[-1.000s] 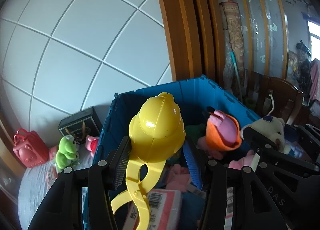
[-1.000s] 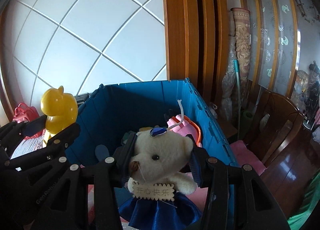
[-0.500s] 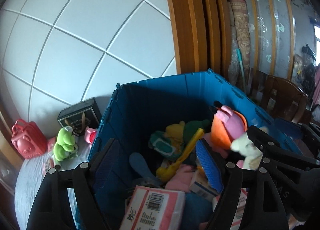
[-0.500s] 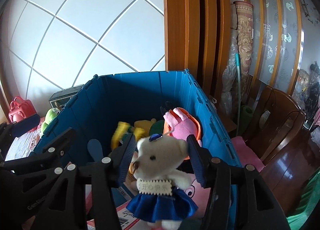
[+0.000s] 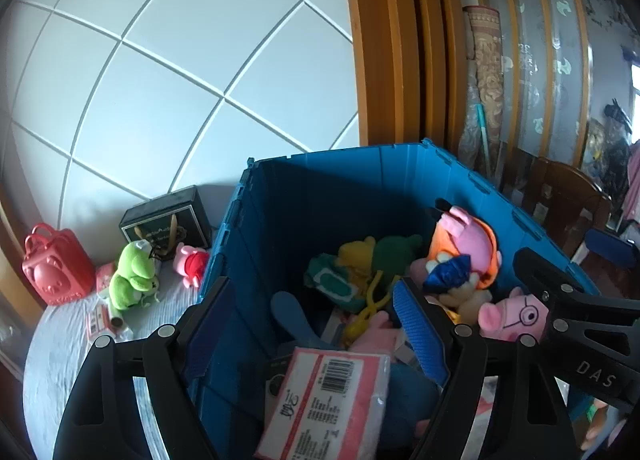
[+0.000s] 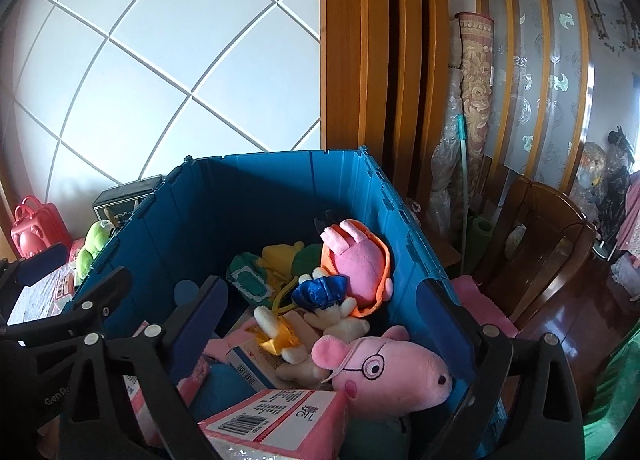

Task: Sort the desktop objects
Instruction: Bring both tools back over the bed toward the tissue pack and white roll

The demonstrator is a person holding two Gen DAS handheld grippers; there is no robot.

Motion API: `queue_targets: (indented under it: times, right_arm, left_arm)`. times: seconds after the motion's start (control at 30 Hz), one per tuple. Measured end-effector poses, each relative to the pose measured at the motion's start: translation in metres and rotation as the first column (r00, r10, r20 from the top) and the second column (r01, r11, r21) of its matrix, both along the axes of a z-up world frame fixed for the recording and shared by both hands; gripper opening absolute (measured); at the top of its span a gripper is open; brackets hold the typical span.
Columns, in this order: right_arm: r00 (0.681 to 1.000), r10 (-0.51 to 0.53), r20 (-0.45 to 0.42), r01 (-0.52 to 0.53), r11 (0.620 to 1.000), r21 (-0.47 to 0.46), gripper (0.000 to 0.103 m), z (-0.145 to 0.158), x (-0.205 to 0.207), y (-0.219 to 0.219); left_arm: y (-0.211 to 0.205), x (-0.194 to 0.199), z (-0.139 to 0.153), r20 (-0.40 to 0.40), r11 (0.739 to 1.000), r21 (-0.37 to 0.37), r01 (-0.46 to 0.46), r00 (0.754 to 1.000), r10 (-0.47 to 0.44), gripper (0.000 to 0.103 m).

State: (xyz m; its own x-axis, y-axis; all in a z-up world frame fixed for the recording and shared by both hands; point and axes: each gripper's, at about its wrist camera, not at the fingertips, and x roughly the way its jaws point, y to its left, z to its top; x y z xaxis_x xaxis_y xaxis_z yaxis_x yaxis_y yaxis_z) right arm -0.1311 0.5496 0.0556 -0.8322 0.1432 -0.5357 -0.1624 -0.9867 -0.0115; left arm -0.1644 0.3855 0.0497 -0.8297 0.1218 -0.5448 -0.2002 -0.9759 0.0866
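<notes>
My left gripper point(image 5: 316, 316) and right gripper point(image 6: 324, 320) both hung released, empty, over the blue crate point(image 6: 276, 188); teddy bear point(image 6: 324, 308) lay inside among toys.

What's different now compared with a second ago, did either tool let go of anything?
Both let go. The left tool dropped the yellow plastic duck-headed tongs and the right tool dropped the white teddy bear in a blue skirt; both now lie in the blue plastic crate. The green frog plush stayed on the table.
</notes>
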Motion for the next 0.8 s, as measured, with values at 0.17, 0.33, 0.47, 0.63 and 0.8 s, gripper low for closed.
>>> queue_targets:
  times: [0.17, 0.33, 0.47, 0.63, 0.8]
  right_arm:
    - [1.0, -0.007, -0.005, 0.007, 1.0, 0.014, 0.097, 0.004, 0.01, -0.018]
    - [1.0, -0.013, -0.009, 0.014, 1.0, 0.028, 0.103, 0.006, 0.019, -0.038]
    - [1.0, -0.009, -0.008, 0.009, 0.999, 0.035, 0.103, 0.007, 0.023, -0.063]
    - [1.0, 0.019, -0.008, -0.019, 0.999, 0.044, 0.103, 0.007, 0.025, -0.105]
    - [0.998, 0.065, -0.004, -0.065, 0.996, 0.056, 0.103, 0.006, 0.026, -0.157]
  left_arm:
    - [-0.025, 0.008, 0.002, -0.006, 1.0, 0.022, -0.004, 1.0, 0.004, 0.082]
    - [-0.053, 0.016, 0.005, -0.011, 0.999, 0.038, -0.005, 1.0, 0.005, 0.082]
    - [-0.082, 0.022, 0.006, -0.017, 0.999, 0.046, -0.012, 1.0, 0.013, 0.082]
    - [-0.128, 0.031, 0.005, -0.017, 0.998, 0.053, -0.043, 0.999, 0.044, 0.082]
    - [-0.179, 0.041, 0.003, -0.015, 0.994, 0.06, -0.086, 0.996, 0.087, 0.082]
